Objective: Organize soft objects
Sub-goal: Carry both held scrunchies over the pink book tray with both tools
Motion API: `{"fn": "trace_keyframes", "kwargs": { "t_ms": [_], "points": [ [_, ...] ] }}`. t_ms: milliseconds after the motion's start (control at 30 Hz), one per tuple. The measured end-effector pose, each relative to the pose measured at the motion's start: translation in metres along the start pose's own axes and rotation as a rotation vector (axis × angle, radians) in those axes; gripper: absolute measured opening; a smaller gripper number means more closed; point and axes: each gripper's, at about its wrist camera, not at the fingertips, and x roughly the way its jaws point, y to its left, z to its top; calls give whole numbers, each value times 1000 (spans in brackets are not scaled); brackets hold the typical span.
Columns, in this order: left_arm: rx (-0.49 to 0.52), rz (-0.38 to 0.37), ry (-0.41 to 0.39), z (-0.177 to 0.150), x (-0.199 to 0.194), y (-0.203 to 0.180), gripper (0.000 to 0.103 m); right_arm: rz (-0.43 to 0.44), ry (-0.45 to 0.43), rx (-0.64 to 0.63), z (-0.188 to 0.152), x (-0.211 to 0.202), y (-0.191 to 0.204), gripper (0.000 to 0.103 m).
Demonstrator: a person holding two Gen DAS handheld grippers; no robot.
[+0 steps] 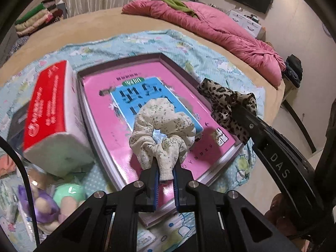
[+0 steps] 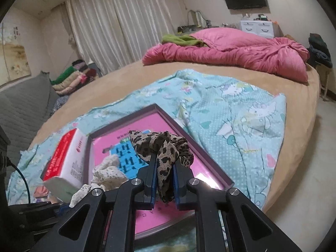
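Your left gripper [image 1: 166, 168] clamps the cream scrunchie [image 1: 162, 124] above the pink tray [image 1: 168, 59]; your right gripper [image 2: 164, 176] pinches the leopard scrunchie [image 2: 161, 147] over its far side. Release too high, and either may bounce over the shallow rim onto the blue blanket [image 2: 220, 109].

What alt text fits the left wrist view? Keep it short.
The left gripper is shut on a cream speckled scrunchie above a shallow pink-lined box on a bed. At right, the right gripper is shut on a leopard-print scrunchie; a red-and-white tissue pack lies left of the box.
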Motion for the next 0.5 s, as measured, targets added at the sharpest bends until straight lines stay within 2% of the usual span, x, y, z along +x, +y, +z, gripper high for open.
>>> {"fn": "trace_keyframes", "kwargs": {
  "t_ms": [300,500],
  "points": [
    [10,0,49,-2,17,-1,11,-25,67,-13,-5,24,-1,14],
    [-19,-15,83,-5,24,5,11,-17,108,0,-9,35,-3,17]
  ]
}}
